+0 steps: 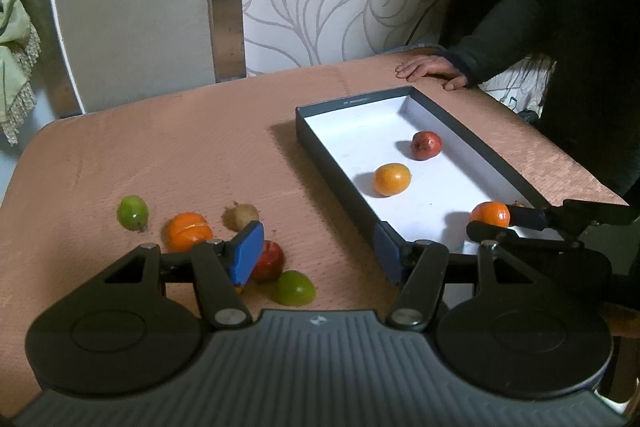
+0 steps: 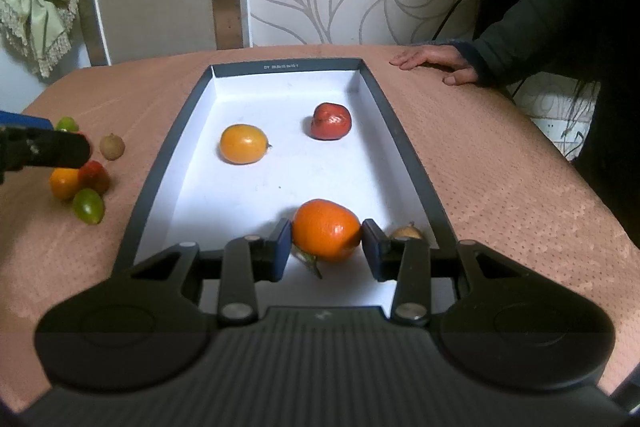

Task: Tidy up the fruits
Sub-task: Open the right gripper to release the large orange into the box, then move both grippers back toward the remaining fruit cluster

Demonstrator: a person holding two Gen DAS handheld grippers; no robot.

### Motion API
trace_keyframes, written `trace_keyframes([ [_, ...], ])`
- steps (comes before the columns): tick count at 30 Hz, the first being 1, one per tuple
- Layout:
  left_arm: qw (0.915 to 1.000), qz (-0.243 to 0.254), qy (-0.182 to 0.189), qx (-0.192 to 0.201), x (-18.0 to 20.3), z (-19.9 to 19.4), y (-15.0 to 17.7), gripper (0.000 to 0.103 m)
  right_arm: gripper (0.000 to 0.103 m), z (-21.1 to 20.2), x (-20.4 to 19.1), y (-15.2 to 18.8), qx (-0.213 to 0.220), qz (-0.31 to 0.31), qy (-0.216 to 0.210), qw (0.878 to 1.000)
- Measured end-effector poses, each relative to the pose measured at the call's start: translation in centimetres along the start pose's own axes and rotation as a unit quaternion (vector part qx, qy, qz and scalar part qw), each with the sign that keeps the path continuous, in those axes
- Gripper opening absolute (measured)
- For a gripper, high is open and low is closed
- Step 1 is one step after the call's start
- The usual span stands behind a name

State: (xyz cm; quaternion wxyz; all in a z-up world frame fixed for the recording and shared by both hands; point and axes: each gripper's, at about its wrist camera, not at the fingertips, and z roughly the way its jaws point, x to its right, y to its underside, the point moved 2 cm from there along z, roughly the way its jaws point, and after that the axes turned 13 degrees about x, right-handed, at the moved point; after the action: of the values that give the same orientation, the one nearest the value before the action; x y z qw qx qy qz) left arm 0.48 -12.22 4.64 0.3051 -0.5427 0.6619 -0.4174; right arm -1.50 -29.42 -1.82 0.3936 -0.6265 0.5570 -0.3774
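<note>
My right claw point(image 2: 326, 247) is clenched on a tangerine point(image 2: 326, 229), pads pressing its two sides, low over the near end of the box point(image 2: 168, 163). The tangerine looks light, with soft, slightly loose skin, so I judge a gentle squeeze across its widest part is enough; harder pressure would bruise it. A small leaf stub hangs under it. Just behind my right pad a small brownish fruit point(image 2: 406, 231) lies against the box wall, so I would set the tangerine down clear of it. Farther in sit a yellow-orange fruit point(image 2: 243, 149) and a dark red fruit point(image 2: 331, 121), well apart.

My left claw point(image 1: 320, 253) is released and holds nothing, hovering over the loose pile on the desk point(image 1: 160, 155): a red fruit point(image 1: 270, 259) just beside the left pad, a green fruit point(image 1: 296, 289), a peeling orange point(image 1: 187, 231), a tan fruit point(image 1: 242, 215) and another green one point(image 1: 133, 213). They are round and would roll if nudged. Another person's hand point(image 1: 432, 69) rests on the desk's far edge, beyond the box.
</note>
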Motion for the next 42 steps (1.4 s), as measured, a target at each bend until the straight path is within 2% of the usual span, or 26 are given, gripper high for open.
trace_keyframes([
  [14,0.9999,-0.001,0.000,-0.015,-3.9,-1.4,2.9,0.067,0.042,-1.3,-0.6,-0.2,0.023,-0.003,0.012,1.000],
  [20,0.9998,-0.010,-0.005,-0.019,-5.3,-1.6,3.6,0.067,0.042,-2.2,-2.0,-0.8,0.035,-0.007,0.002,0.999],
  [28,0.9997,-0.015,-0.009,-0.017,-6.6,-1.7,3.7,0.067,0.042,-4.0,-5.5,-2.4,0.064,-0.019,-0.030,0.997],
  [32,0.9997,-0.014,-0.010,-0.018,-7.2,-1.5,3.7,0.067,0.042,-4.5,-7.7,-2.9,0.072,-0.022,-0.060,0.995],
  [37,0.9997,-0.009,-0.011,-0.019,-8.1,-1.3,3.5,0.067,0.042,-4.3,-10.5,-2.5,0.066,-0.041,-0.097,0.992],
  [42,0.9998,-0.002,-0.010,-0.017,-8.9,-0.9,3.3,0.067,0.042,-3.5,-12.0,-2.1,0.052,-0.043,-0.110,0.992],
])
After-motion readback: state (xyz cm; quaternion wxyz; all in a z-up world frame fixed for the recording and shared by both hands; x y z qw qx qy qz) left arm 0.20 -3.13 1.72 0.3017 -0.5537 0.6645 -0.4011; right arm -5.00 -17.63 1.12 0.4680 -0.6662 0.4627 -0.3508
